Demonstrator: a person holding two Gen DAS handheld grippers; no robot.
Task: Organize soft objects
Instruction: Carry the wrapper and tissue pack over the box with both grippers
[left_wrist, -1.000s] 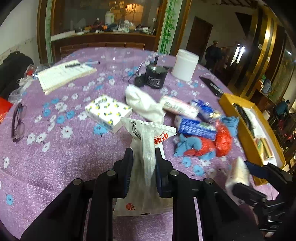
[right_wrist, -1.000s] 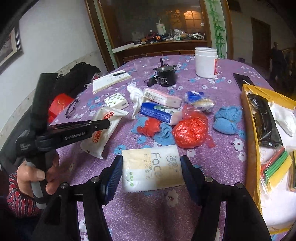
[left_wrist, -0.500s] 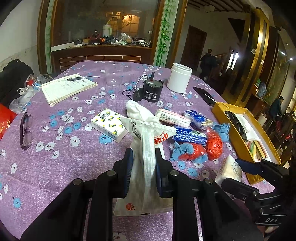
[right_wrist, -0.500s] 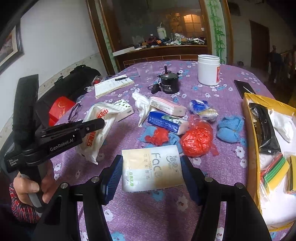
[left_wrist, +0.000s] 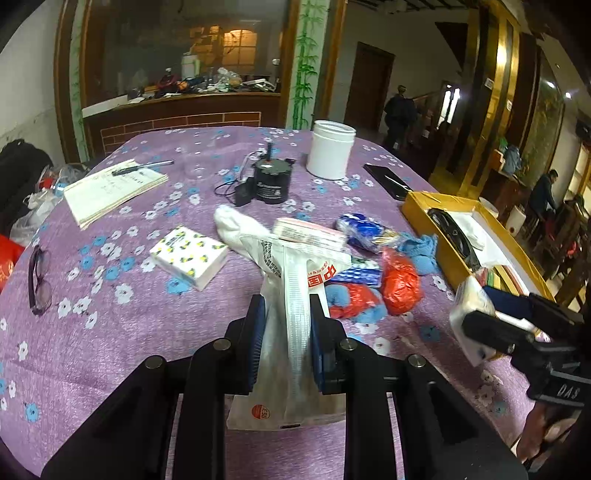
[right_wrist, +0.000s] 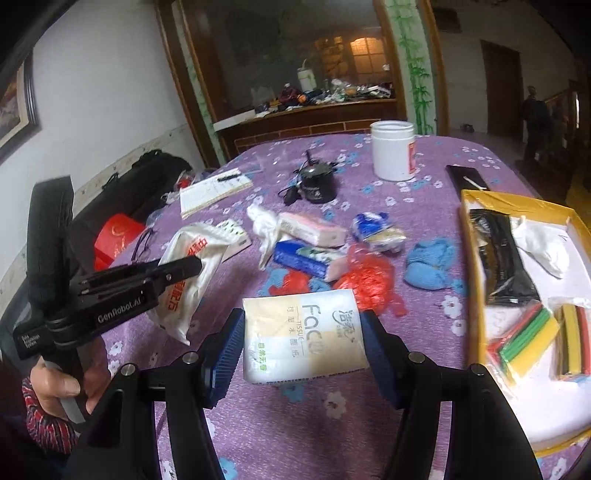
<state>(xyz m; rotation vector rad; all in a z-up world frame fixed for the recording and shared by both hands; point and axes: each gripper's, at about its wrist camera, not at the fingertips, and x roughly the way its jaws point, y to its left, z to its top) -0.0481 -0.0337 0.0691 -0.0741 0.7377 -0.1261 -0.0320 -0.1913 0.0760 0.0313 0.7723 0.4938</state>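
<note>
Plainly clamped, in the left wrist view: left gripper closed narrow on a white plastic pouch with red print, pouch squeezed thin between the blue pads, long axis running forward along the fingers, its tail hanging below them, apparently clear of the purple tablecloth. Ahead of the fingertips lay the loose pile: patterned tissue pack, white cloth, red bag. Off to the right of the fingers stood the yellow box, with the right gripper between, nearer to it

Then the right wrist view: right gripper set at middling width, gripping a beige-and-white "Face" tissue pack by its two short ends, long axis lying across the fingers, held off the cloth. Yellow box just right of the right-hand finger, already holding a black packet and coloured strips. Left gripper seen far to the left with its pouch. Judged from this: right hand far nearer the box, so its pack likely first in, by a swing rightward over the box wall
</note>
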